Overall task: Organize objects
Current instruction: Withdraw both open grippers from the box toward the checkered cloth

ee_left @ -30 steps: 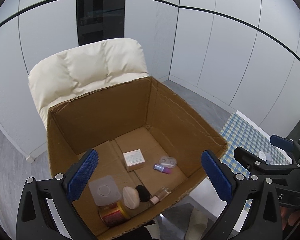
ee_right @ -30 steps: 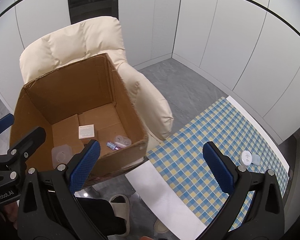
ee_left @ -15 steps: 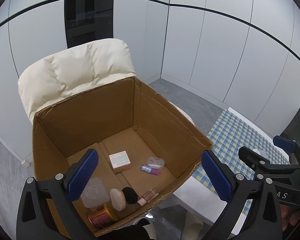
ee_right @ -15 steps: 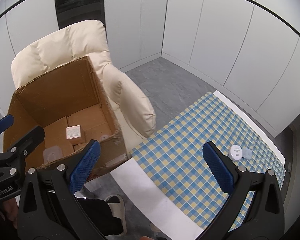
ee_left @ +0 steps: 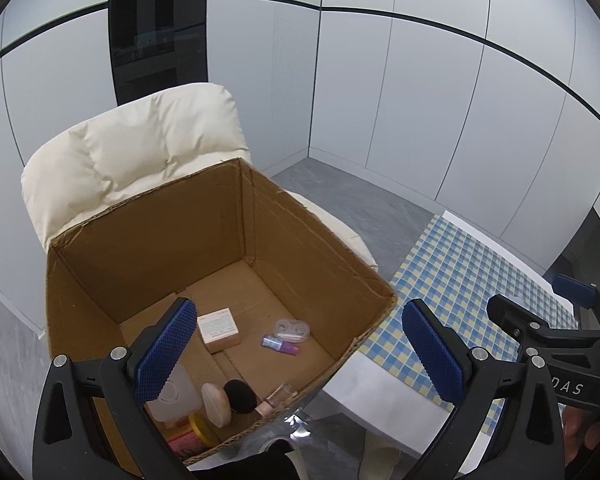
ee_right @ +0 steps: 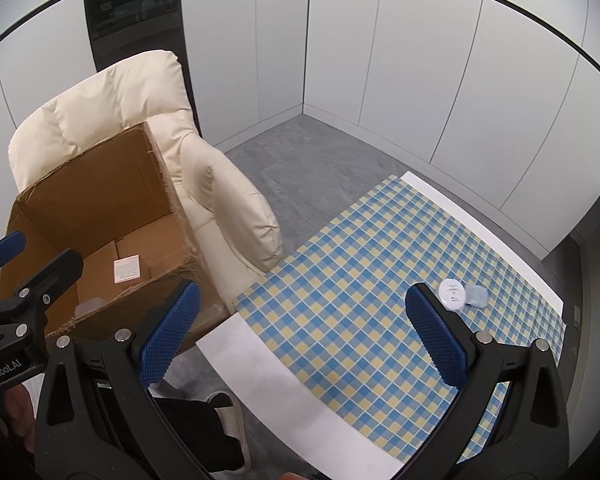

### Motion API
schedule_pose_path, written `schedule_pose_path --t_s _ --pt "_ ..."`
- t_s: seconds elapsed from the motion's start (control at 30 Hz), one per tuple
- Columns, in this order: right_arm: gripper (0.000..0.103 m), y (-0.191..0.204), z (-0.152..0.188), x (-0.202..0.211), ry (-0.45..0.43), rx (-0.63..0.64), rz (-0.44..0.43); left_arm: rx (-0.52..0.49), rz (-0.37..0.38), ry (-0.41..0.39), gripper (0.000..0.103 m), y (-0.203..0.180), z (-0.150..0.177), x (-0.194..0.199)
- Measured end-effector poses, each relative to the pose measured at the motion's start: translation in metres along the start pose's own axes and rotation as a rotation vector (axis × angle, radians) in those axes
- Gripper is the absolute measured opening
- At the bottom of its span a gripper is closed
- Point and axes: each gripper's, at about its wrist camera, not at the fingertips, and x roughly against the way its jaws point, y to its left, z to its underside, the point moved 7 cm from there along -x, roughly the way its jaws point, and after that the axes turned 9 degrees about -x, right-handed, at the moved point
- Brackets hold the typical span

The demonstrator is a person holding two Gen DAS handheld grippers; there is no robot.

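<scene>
An open cardboard box (ee_left: 308, 240) stands on a cream armchair (ee_left: 140, 152). In it lie a small white carton (ee_left: 219, 329), a clear lens case (ee_left: 291, 328), a purple tube (ee_left: 280, 345), a powder puff (ee_left: 217, 404), a black sponge (ee_left: 240, 391) and a clear tub (ee_left: 176, 396). My left gripper (ee_left: 296, 352) is open and empty above the box's near right corner. My right gripper (ee_right: 300, 332) is open and empty above the checked tablecloth (ee_right: 364, 288). A white round compact (ee_right: 452, 294) and a clear lid (ee_right: 477, 297) lie on the cloth to the right.
The box also shows in the right wrist view (ee_right: 100, 208), left of the table. The white table edge (ee_right: 260, 364) runs diagonally near me. Grey floor (ee_right: 320, 168) and white wall panels lie behind. A slippered foot (ee_right: 230, 432) is below the table.
Both grippers have swung right and pulled back: the box has slid left in both views, and more of the checked cloth and the compact show in the right wrist view.
</scene>
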Motion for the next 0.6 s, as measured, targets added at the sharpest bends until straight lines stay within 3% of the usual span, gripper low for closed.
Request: schedule_pose_path --t_s 0.6 --pt "0.103 -0.044 0.002 0.006 -0.008 -0.054 0.046 -0.047 0.054 0.000 0.103 -0.043 -0.009 -0.007"
